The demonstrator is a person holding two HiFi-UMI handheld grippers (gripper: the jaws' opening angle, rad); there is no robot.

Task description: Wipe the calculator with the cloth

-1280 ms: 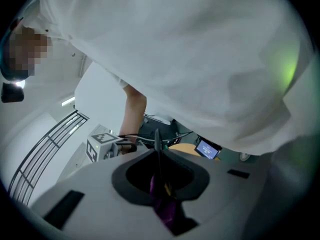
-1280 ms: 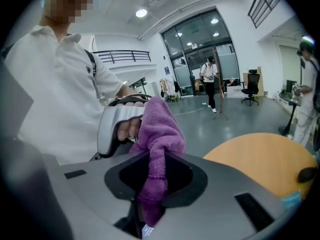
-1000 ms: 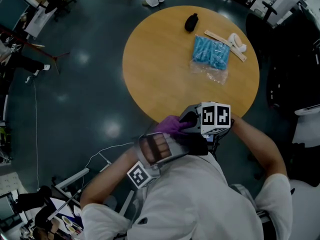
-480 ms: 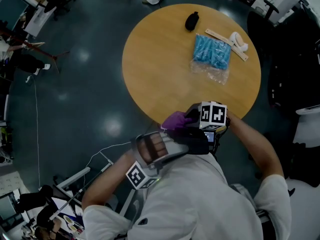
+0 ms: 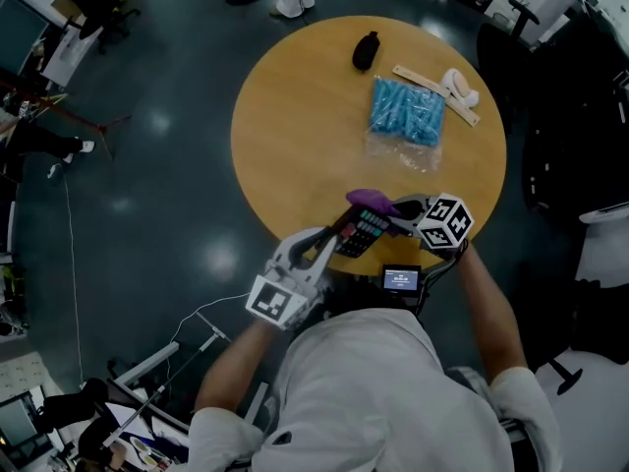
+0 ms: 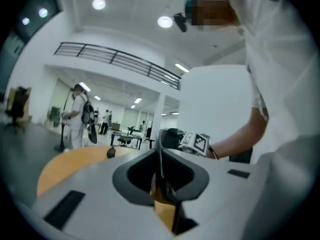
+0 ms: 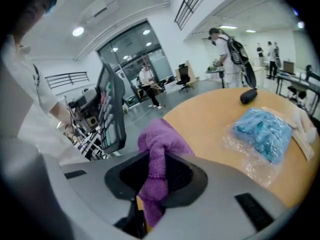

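Left gripper (image 5: 334, 242): jaws clamped on the calculator (image 5: 365, 232), held above the near rim of the round table (image 5: 295, 116). Right gripper (image 5: 398, 207): jaws closed on the purple cloth (image 5: 371, 201), just beside the calculator's far end; contact unconfirmed.

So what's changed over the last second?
Both grippers swung out from the person's chest over the near edge of the table. The left gripper rolled the calculator, and the right gripper brought the cloth beside it. Both grips held; the blue bag stayed put.
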